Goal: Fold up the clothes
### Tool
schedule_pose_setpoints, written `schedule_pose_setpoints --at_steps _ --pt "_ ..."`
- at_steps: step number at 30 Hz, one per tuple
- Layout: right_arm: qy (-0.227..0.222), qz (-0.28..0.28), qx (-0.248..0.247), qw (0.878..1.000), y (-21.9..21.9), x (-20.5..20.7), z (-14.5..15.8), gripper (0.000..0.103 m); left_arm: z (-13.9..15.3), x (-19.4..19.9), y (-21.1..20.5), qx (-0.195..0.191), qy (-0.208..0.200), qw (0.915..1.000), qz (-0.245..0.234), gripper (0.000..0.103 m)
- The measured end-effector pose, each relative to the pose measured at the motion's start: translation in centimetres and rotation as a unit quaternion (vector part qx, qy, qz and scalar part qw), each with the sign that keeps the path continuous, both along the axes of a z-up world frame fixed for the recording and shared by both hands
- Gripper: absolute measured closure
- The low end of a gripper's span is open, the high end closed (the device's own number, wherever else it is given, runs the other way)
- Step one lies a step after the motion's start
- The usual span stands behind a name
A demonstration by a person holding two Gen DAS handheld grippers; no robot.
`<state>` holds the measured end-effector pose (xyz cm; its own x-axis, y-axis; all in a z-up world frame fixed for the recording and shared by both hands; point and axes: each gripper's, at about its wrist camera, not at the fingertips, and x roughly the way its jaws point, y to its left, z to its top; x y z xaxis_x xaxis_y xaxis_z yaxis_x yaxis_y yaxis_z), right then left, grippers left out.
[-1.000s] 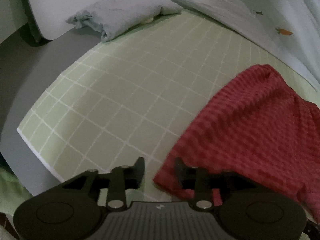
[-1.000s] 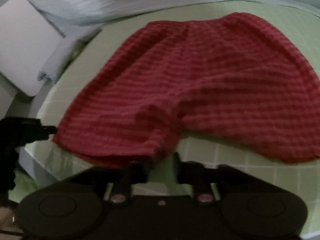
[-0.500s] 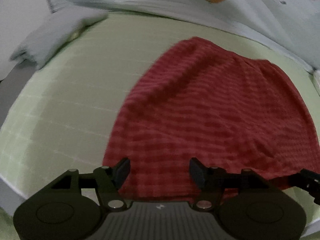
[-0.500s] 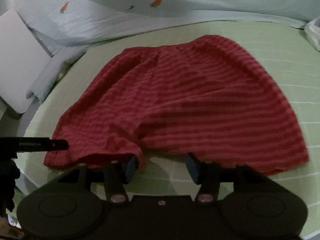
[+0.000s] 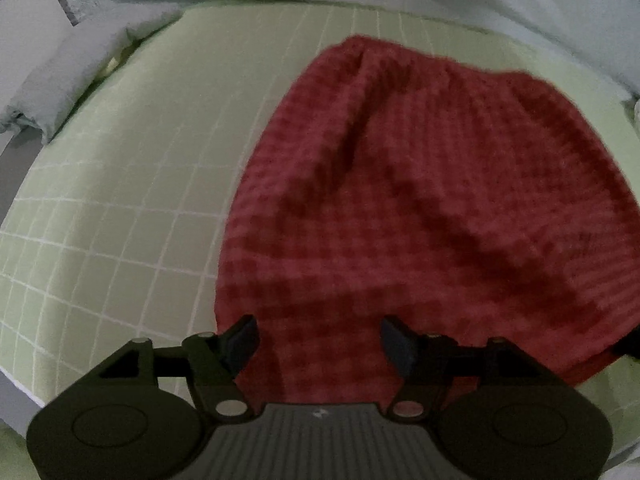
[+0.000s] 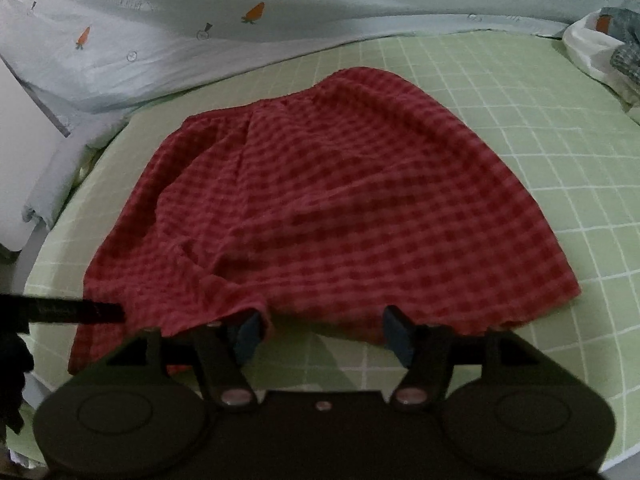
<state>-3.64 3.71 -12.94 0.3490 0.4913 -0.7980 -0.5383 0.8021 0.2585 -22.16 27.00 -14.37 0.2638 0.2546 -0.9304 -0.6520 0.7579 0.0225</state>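
Note:
A red checked garment (image 5: 420,216) lies spread on a green grid-patterned sheet (image 5: 120,200). It also shows in the right wrist view (image 6: 340,208), with its waistband at the far end and its hem nearest me. My left gripper (image 5: 318,340) is open, just above the near left part of the hem. My right gripper (image 6: 322,332) is open at the hem's near edge, with a fold of cloth beside its left finger (image 6: 246,330). The left gripper's finger (image 6: 68,311) shows as a dark bar at the left of the right wrist view.
A pale blue quilt with carrot prints (image 6: 200,40) lies bunched along the far side. A rolled pale cloth (image 5: 68,84) lies at the far left. A white and grey bundle (image 6: 608,48) sits at the far right. The bed's left edge (image 5: 16,172) is close.
Both grippers have opened wide and let go of the garment's hem. The garment now lies flat on the sheet. The left gripper has swung right over the cloth.

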Motion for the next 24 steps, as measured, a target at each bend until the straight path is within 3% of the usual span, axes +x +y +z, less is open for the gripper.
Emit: schedule_pose_setpoints --at_steps 5,12,24 --pt "0.015 -0.002 -0.005 1.0 -0.3 0.6 -0.5 0.034 -1.0 -0.6 0.5 -0.012 0.022 0.9996 0.016 0.03" --pt "0.021 -0.023 -0.007 0.999 -0.9 -0.7 -0.7 0.033 -1.4 -2.1 2.1 0.0 0.024 0.9994 0.024 0.017" --pt "0.022 -0.075 -0.005 0.997 -1.0 -3.3 -0.6 0.031 -1.2 -6.4 7.3 0.047 0.029 0.9961 0.069 0.011"
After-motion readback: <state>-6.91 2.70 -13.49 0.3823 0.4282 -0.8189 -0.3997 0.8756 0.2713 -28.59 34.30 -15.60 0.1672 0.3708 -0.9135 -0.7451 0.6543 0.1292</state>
